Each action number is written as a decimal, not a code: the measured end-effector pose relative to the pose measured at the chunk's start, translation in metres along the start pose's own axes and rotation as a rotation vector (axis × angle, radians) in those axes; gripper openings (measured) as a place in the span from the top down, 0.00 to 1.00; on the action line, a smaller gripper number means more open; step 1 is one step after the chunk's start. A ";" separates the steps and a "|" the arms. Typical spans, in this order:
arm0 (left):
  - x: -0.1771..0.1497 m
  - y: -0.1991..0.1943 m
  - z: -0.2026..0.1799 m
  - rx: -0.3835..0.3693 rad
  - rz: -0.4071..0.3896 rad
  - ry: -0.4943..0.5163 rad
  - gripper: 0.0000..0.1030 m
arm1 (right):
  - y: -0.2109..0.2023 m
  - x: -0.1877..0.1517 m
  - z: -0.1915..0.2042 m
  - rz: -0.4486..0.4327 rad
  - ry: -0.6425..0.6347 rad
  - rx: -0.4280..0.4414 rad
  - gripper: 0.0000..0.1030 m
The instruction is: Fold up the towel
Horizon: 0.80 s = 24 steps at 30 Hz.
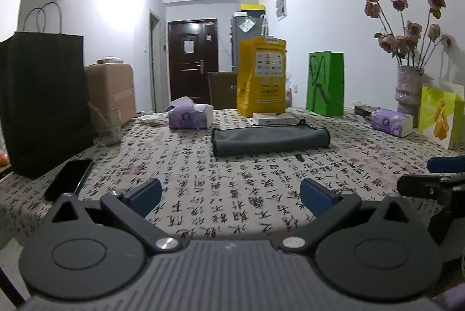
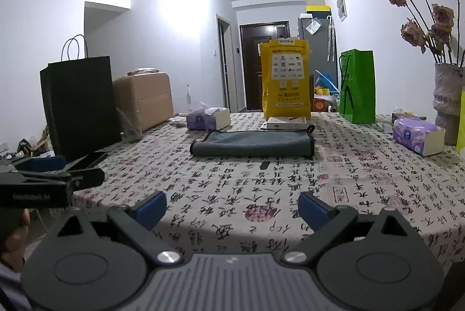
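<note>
Both claws, left claw [image 1: 231,194] and right claw [image 2: 232,207], gaping empty near the tabletop [image 1: 232,180] edge; grey towel [image 1: 270,140] far ahead, long axis left-to-right, roughly equidistant.

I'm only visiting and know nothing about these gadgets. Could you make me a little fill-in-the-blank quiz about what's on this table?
1. The towel lying folded on the tablecloth is ____ in colour.
2. Just behind the towel stands a tall ____ bag.
3. Both the left gripper and the right gripper have their jaws ____, holding nothing.
4. The vase holds dried ____.

Missing words: grey; yellow; open; roses
</note>
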<state>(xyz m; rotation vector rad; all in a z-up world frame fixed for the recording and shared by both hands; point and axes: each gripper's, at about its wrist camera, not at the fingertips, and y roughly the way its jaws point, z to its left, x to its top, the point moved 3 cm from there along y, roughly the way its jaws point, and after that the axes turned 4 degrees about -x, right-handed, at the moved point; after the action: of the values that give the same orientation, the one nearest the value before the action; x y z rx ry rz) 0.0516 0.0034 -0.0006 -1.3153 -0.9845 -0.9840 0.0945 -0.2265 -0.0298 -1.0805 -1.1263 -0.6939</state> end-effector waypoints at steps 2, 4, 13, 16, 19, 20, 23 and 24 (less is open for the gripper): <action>-0.003 -0.002 0.002 0.012 0.008 -0.014 0.00 | -0.002 -0.003 0.000 0.005 -0.003 -0.002 0.06; -0.004 -0.003 0.004 0.020 0.011 -0.017 0.00 | -0.005 -0.005 -0.001 0.003 0.001 -0.009 0.06; -0.012 -0.010 0.000 -0.014 0.024 -0.005 0.00 | -0.014 -0.011 -0.008 -0.011 0.011 -0.028 0.06; -0.017 -0.015 -0.001 -0.033 0.035 0.006 0.00 | -0.017 -0.016 -0.006 -0.001 0.007 -0.020 0.06; -0.019 -0.019 0.000 -0.036 0.035 0.000 0.00 | -0.020 -0.020 -0.004 0.002 0.009 -0.022 0.06; -0.020 -0.020 0.000 -0.035 0.036 -0.004 0.00 | -0.022 -0.021 -0.002 0.000 0.005 -0.021 0.06; -0.020 -0.020 0.001 -0.032 0.035 -0.011 0.00 | -0.024 -0.021 0.001 -0.005 -0.010 -0.016 0.06; -0.020 -0.020 0.000 -0.033 0.034 -0.010 0.00 | -0.024 -0.021 0.001 -0.005 -0.013 -0.014 0.06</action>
<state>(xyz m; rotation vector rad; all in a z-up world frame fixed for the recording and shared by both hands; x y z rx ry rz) 0.0267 0.0033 -0.0136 -1.3612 -0.9545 -0.9717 0.0665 -0.2356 -0.0420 -1.0958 -1.1366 -0.7010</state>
